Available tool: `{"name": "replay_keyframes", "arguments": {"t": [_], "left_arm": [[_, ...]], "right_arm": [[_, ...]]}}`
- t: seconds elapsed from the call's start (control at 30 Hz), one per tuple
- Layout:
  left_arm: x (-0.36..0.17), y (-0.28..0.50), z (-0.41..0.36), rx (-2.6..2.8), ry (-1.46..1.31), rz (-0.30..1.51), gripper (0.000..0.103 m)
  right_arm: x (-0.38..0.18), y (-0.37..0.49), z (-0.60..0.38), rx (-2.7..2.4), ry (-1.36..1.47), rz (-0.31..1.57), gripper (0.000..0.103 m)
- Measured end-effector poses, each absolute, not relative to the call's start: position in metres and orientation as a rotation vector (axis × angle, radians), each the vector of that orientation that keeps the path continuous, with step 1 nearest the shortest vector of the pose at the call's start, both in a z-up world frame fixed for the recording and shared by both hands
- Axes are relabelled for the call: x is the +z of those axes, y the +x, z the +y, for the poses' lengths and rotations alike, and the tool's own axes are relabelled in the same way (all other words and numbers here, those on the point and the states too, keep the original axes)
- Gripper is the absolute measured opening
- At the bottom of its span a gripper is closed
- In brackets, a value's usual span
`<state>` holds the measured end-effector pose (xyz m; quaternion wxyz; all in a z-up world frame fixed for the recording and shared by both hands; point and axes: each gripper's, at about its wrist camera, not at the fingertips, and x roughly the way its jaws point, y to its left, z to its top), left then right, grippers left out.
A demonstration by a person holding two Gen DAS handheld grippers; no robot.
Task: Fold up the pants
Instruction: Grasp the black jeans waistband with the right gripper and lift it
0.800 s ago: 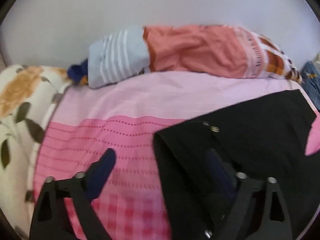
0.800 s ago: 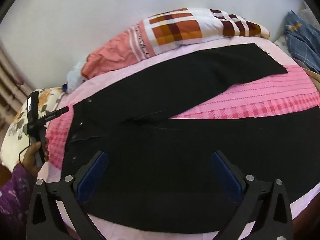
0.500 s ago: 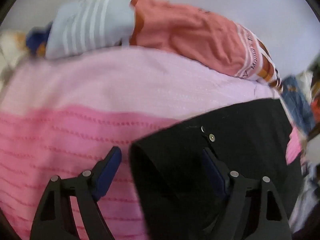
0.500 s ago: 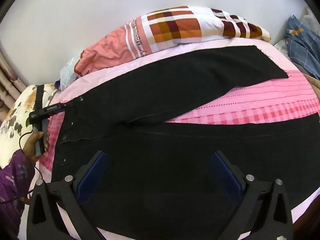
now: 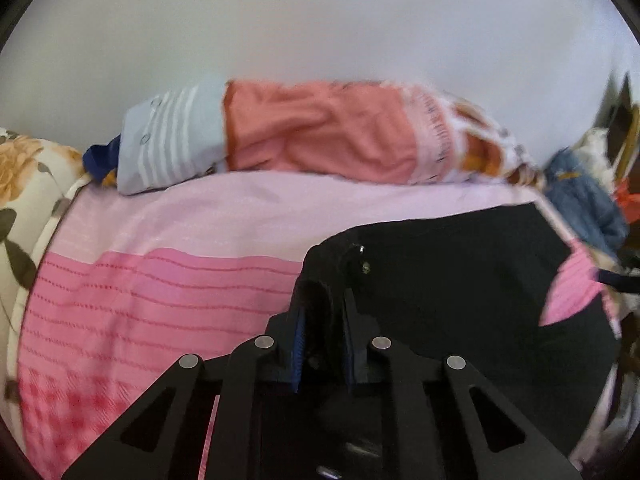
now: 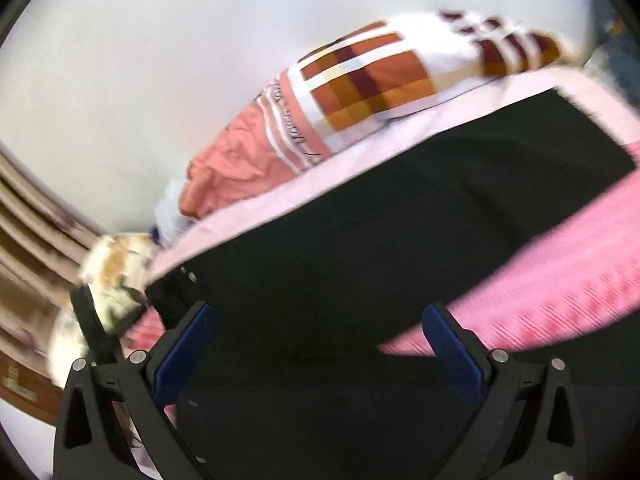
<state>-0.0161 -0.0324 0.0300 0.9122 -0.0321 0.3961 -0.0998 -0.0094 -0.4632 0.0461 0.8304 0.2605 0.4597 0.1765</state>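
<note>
Black pants [image 5: 460, 280] lie spread on the pink bedsheet [image 5: 160, 280], waistband end at the left, legs running off to the far right. In the right wrist view the far leg [image 6: 460, 184] lies flat along the pale strip of sheet, w/ the pink sheet showing between the two legs at right.

Left gripper [image 5: 323, 336] is clenched on the waistband corner [image 5: 320, 280]: cloth bunches up between the blue pads, just below the metal buttons [image 5: 365, 267]. Right gripper [image 6: 316, 344] hangs released, jaws wide, over the crotch/seat area; nothing between its pads. Its view is blurred, so can't tell if the pad tips touch the cloth.

Step in hand, as I read it: get a two-point hold, then bring one leg over the other lengthwise.

To do it well:
- Left grip looks deep enough, both layers prob. caught; keep it firm, don't re-bite.
- Right should pinch at the near edge of the seat or crotch seam, not mid-panel, else only the top layer lifts.
- Lift both ends level and low so the legs don't drag & twist.
- Line up the waistband edges before laying down.

Risk: black on black hides the seams, so the edge is easy to miss. The striped pillow [image 5: 320, 136] by the far wall is clear of the fold path.
</note>
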Motion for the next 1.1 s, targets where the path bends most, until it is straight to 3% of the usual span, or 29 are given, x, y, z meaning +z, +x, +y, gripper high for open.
{"name": "replay_keyframes", "arguments": {"t": [0.4,0.47,0.5,0.53,0.57,0.6,0.63,0.67,0.9,1.1], "left_arm": [[0.029,-0.113,-0.083,-0.247,-0.172,0.781,0.016],[0.028,-0.117,-0.081,-0.249,-0.208,0.778,0.016],[0.027,-0.120,-0.080,-0.247,-0.229,0.777,0.016],[0.029,-0.121,-0.077,-0.250,-0.261,0.773,0.016],[0.030,-0.122,-0.076,-0.254,-0.288,0.773,0.016],[0.028,-0.124,-0.076,-0.254,-0.306,0.779,0.016],[0.030,-0.122,-0.074,-0.254,-0.326,0.781,0.016],[0.030,-0.122,-0.074,-0.256,-0.335,0.784,0.016],[0.037,-0.137,-0.063,-0.211,-0.396,0.806,0.016],[0.033,-0.179,-0.053,-0.172,-0.443,0.862,0.017]], "right_arm": [[-0.029,0.130,-0.460,0.403,0.807,1.232,0.103],[-0.039,0.143,-0.460,0.378,0.833,1.247,0.099],[-0.043,0.149,-0.458,0.375,0.834,1.254,0.095],[-0.047,0.156,-0.454,0.378,0.826,1.266,0.083],[-0.050,0.162,-0.451,0.377,0.817,1.279,0.064],[-0.054,0.166,-0.448,0.375,0.804,1.300,0.051],[-0.059,0.170,-0.446,0.374,0.791,1.323,0.022],[-0.065,0.170,-0.443,0.363,0.780,1.341,0.011],[-0.023,0.083,-0.461,0.425,0.725,1.140,0.009],[-0.009,-0.032,-0.481,0.430,0.717,1.136,0.008]]}}
